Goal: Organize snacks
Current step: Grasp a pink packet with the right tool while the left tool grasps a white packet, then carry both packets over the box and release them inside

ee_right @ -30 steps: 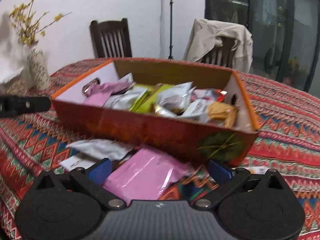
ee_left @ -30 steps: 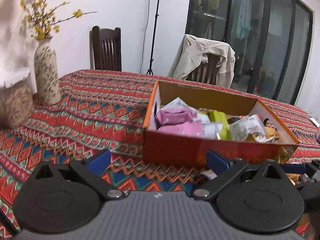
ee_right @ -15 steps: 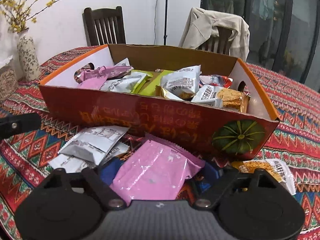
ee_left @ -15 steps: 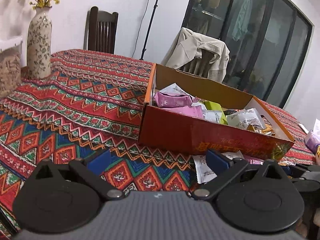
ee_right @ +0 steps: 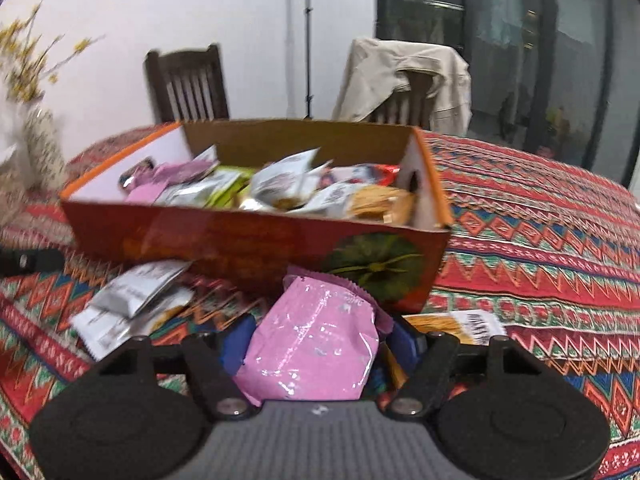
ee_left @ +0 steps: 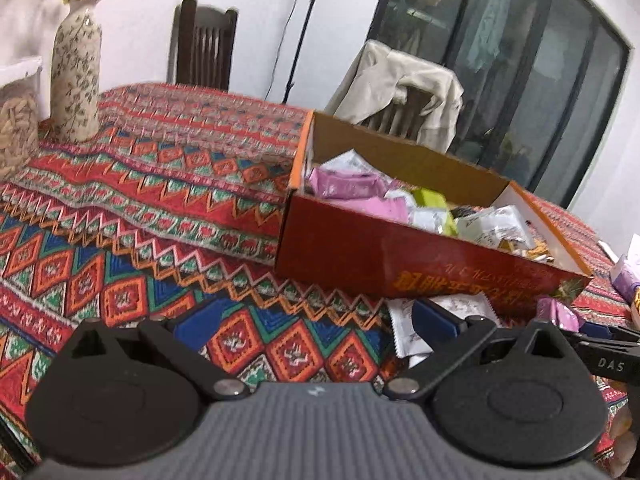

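Right gripper (ee_right: 316,344): jaws, wider before, closing on pink packet (ee_right: 316,344). Left gripper (ee_left: 316,320) spread, empty. Orange box (ee_right: 256,248) at 12 o'clock; white packets (ee_right: 132,292) at 10.

left gripper (ee_left: 316,326): grey ribbed body | black linkage arms | silver screws | blue fingers (ee_left: 434,320)

A red, blue and orange zigzag-patterned tablecloth (ee_left: 168,216) covers the table. Near its far left edge stands a tall cream ceramic vase with a leaf print (ee_left: 76,80), holding thin branches of small yellow flowers (ee_right: 24,68), and just beside it sits a clear lidded jar (ee_left: 16,120) (its contents look pale and grainy). Behind the table are a dark wooden slat-back chair (ee_left: 202,46) and another chair draped with a beige jacket (ee_left: 400,88). A black tripod pole (ee_right: 307,40) stands against the white wall (ee_left: 260,20), next to dark glass sliding doors (ee_left: 520,80).
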A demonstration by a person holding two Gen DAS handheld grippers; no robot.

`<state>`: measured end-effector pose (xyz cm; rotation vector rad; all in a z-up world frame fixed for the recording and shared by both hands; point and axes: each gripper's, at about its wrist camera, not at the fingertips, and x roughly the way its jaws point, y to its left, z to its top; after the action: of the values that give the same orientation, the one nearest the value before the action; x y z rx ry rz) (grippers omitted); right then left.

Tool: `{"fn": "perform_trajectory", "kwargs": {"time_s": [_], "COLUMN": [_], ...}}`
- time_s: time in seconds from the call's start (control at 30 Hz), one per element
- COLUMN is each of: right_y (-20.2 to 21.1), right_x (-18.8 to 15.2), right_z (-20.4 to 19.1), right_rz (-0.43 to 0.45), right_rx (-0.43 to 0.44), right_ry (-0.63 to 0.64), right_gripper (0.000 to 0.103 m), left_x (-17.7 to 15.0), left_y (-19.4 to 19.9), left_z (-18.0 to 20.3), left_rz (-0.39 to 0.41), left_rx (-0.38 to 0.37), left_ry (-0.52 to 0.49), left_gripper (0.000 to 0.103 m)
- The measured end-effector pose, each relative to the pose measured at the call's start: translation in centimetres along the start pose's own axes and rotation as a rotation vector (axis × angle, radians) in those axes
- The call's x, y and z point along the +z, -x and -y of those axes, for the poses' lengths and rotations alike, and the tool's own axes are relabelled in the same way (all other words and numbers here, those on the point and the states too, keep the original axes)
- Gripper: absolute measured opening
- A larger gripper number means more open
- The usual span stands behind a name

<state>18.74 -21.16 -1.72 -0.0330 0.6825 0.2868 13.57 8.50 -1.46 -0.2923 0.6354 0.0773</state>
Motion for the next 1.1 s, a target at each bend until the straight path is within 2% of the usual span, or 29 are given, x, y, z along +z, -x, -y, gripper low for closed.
{"fn": "perform_trajectory", "kwargs": {"time_s": [0.1, 0.27, 0.53, 0.8, 1.1], "right_y": [0.0, 1.1, 2.3, 3.0, 3.0], "right_x": [-0.5, -0.7, -0.7, -0.8, -0.9], "right_z": [0.5, 1.0, 2.8, 3.6, 3.4], "right_rz": [0.025, 0.08, 0.125, 0.139, 0.135], "right_rx": [0.019, 0.055, 0.102, 0.144, 0.147], "right_ry": [-0.023, -0.046, -0.121, -0.162, -0.157], "right_gripper": [0.071, 0.071, 0.071, 0.071, 0.071], "left_x": [0.4, 1.1, 1.1, 0.2, -0.3], "left_y": [-0.1, 0.0, -2.8, -5.5, -6.1], "left_z": [1.0, 5.1, 9.6, 10.3, 9.6], "left_rz": [-0.035, -0.021, -0.079, -0.138, -0.129], "left_rx": [0.01, 0.005, -0.013, 0.042, 0.039], "left_ry": [-0.014, -0.094, -0.127, -0.141, -0.123], "left_gripper": [0.103, 0.103, 0.103, 0.103, 0.103]}}
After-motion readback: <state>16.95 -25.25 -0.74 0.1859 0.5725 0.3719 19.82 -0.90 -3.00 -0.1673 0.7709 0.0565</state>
